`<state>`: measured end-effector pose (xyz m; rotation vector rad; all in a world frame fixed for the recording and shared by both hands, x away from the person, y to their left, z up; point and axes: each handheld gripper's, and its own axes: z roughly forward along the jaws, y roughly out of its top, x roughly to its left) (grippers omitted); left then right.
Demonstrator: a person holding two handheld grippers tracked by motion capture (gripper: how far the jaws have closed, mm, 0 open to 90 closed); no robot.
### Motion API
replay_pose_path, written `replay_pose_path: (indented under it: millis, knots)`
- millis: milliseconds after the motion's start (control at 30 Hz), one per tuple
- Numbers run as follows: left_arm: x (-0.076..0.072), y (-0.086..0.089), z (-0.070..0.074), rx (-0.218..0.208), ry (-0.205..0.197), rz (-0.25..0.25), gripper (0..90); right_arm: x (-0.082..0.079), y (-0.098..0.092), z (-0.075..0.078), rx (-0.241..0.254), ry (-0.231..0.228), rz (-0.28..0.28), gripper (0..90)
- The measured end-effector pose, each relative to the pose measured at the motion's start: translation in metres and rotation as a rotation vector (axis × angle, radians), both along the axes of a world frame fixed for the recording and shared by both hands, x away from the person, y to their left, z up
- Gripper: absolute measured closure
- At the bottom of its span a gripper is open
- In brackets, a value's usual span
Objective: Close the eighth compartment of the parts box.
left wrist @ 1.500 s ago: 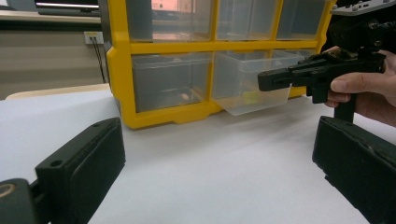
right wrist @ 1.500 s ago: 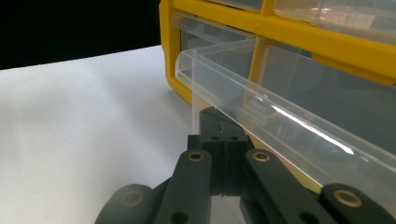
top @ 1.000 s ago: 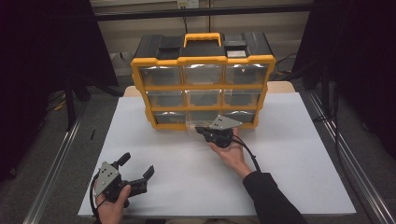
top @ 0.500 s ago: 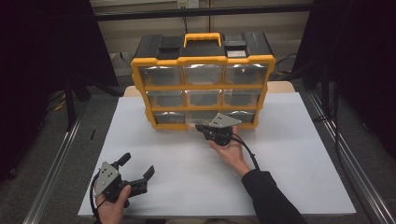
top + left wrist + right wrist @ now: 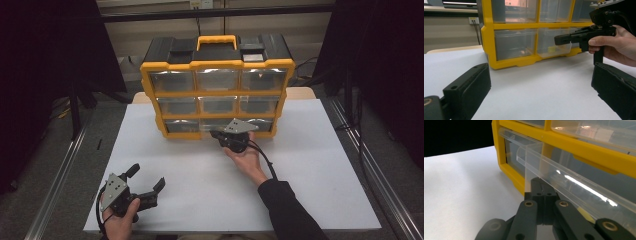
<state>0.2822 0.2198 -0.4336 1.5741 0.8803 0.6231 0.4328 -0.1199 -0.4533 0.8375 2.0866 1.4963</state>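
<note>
Left gripper [image 5: 145, 192] sits low at the desk's [image 5: 320, 165] near-left corner, jaws wide apart, nothing between them, well apart from the organizer. Yellow-and-black drawer organizer [image 5: 217, 65] stands upright at the desk's far middle. Right gripper [image 5: 216, 134] is at its bottom row, jaws together, pinching the front lip of the clear bottom middle drawer [image 5: 564, 182], which sticks out a little from the yellow frame. A small yellow item [image 5: 552, 49] lies inside that drawer.
</note>
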Motion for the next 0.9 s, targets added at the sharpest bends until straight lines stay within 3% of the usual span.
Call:
replay_pose_path:
  millis: [900]
  knots:
    - [0.001, 0.000, -0.001, 0.000, 0.006, -0.001, 2.7, 0.014, -0.001, -0.001, -0.020, -0.005, -0.038, 90.0]
